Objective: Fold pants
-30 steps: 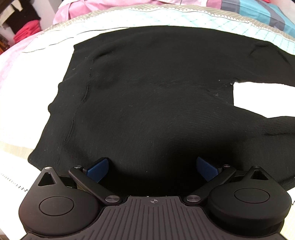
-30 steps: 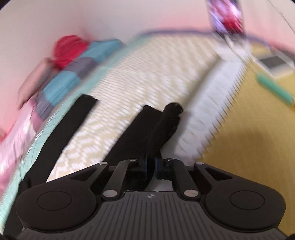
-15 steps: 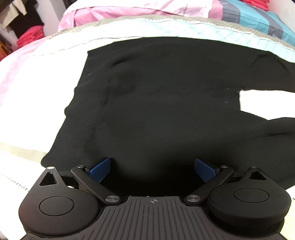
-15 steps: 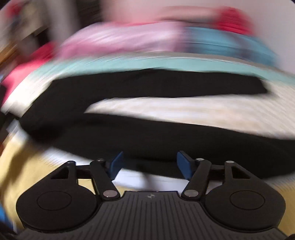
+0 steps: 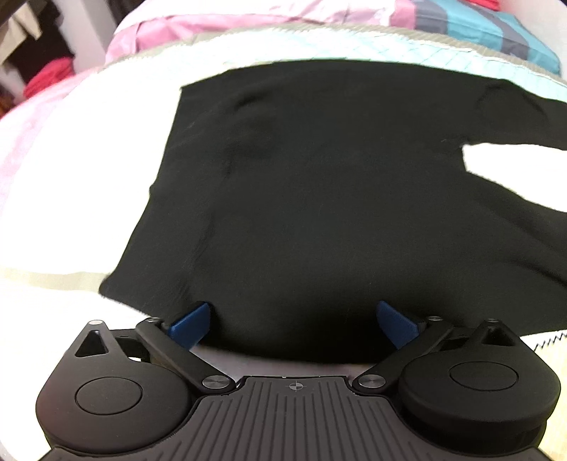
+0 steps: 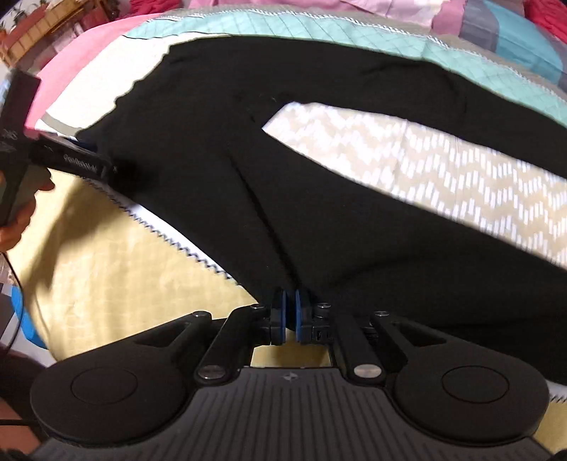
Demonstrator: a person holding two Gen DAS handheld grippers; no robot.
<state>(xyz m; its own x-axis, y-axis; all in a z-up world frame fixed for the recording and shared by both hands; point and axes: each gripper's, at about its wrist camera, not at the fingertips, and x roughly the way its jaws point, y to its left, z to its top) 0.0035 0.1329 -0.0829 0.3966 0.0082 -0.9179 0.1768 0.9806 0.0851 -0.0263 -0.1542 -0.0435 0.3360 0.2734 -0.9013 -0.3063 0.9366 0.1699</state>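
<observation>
Black pants (image 5: pixel 319 198) lie spread flat on the bed, waistband to the left, two legs running right with a gap between them (image 6: pixel 407 152). My left gripper (image 5: pixel 292 319) is open, its blue pads on either side of the near edge of the pants' waist part. My right gripper (image 6: pixel 288 312) is shut on the near edge of the near leg of the pants (image 6: pixel 319 230). The left gripper also shows in the right wrist view (image 6: pixel 88 165), at the pants' near waist corner.
The bed has a patterned quilt (image 6: pixel 478 177) with a teal band (image 6: pixel 283 25) at the far side. Pink bedding (image 5: pixel 212 25) and a striped pillow (image 5: pixel 496 25) lie beyond. The yellow bed side (image 6: pixel 106 266) drops off near me.
My right gripper swung from the leg ends to the near leg's edge, opened, then shut on it. My left gripper stayed open and drew back slightly toward the pants' near edge.
</observation>
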